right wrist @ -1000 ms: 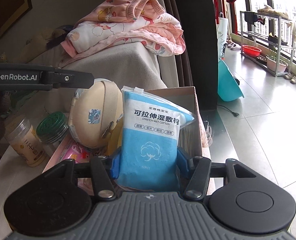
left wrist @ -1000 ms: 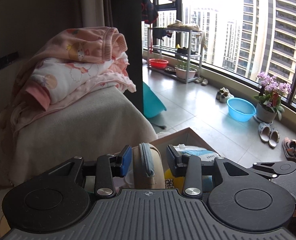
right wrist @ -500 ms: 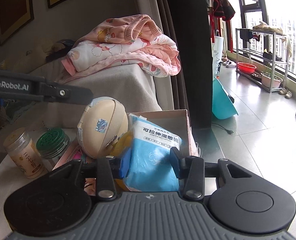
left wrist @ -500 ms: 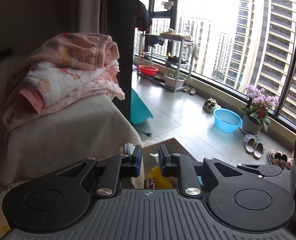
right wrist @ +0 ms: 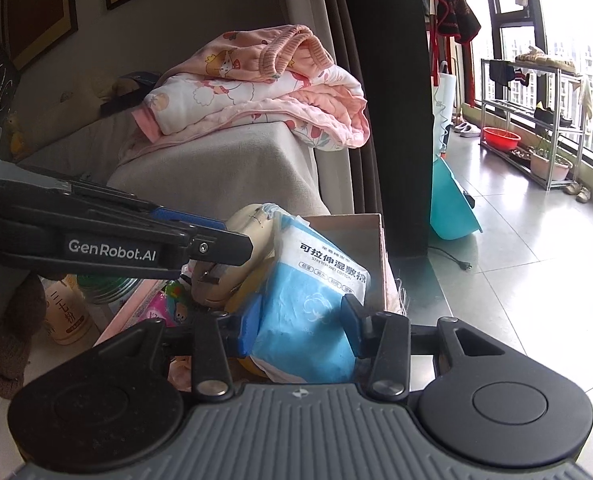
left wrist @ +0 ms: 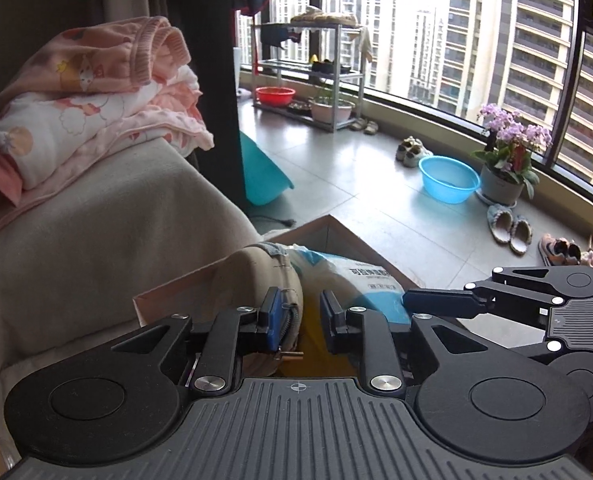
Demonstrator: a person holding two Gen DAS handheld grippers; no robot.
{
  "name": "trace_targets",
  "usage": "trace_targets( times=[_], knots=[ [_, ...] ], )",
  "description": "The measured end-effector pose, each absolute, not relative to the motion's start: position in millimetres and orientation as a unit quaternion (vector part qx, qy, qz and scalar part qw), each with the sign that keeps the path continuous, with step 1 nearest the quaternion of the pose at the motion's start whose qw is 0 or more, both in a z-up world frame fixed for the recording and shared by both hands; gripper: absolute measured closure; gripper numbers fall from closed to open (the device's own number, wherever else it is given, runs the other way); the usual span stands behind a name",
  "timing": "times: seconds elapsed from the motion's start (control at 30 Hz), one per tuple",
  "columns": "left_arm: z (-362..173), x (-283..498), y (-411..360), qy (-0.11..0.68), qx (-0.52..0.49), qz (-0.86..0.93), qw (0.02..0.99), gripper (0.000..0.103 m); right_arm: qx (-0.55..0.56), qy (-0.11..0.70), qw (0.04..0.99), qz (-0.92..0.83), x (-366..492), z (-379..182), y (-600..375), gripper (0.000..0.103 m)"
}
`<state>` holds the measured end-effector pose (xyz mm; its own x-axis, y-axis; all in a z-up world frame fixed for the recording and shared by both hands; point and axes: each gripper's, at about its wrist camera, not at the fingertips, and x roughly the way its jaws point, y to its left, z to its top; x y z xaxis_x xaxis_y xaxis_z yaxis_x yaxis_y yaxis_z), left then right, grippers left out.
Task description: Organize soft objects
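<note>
Both tools angle downward, side by side. The left tool (left wrist: 296, 314) has just opened its jaws slightly, to a narrow gap. The right tool (right wrist: 302, 326) has its jaws partly closed.

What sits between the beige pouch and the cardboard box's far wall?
The blue cotton pack, leaning against the beige pouch inside the cardboard box; clearest in the right wrist view.

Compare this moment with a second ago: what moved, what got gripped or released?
The left tool had the beige pouch between wide jaws; they have just been closing, and now stand partly open with only the pouch's zipper edge at one pad. The right tool has just been closing and now pinches the blue wet-cotton pack. The cardboard box and pink clothes pile stayed put.
</note>
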<state>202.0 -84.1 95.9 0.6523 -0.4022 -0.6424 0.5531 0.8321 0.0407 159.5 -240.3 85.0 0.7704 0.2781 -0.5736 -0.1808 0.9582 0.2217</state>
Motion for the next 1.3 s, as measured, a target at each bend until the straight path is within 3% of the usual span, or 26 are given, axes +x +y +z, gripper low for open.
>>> trace_targets(
  times=[0.53, 0.77, 0.87, 0.97, 1.07, 1.3],
  knots=[
    [89, 217, -63, 0.327, 0.076, -0.231, 0.913, 0.076, 0.074, 0.316, 0.938, 0.118, 159, 79, -232, 0.055],
    [90, 212, -36, 0.347, 0.018, -0.236, 0.908, 0.075, 0.058, 0.321, 0.939, 0.111, 155, 85, -224, 0.047],
    [104, 191, -13, 0.331, -0.02, -0.234, 0.914, 0.075, 0.066, 0.322, 0.937, 0.12, 143, 94, -226, 0.034],
    [114, 157, 9, 0.318, -0.009, -0.222, 0.922, 0.075, 0.057, 0.315, 0.94, 0.115, 125, 105, -222, 0.032],
    [108, 117, 32, 0.339, 0.017, -0.218, 0.915, 0.075, 0.061, 0.323, 0.936, 0.128, 102, 112, -212, 0.021],
    [60, 20, 76, 0.36, 0.09, -0.138, 0.918, 0.075, 0.076, 0.383, 0.904, 0.173, 64, 95, -169, 0.018]
  ],
)
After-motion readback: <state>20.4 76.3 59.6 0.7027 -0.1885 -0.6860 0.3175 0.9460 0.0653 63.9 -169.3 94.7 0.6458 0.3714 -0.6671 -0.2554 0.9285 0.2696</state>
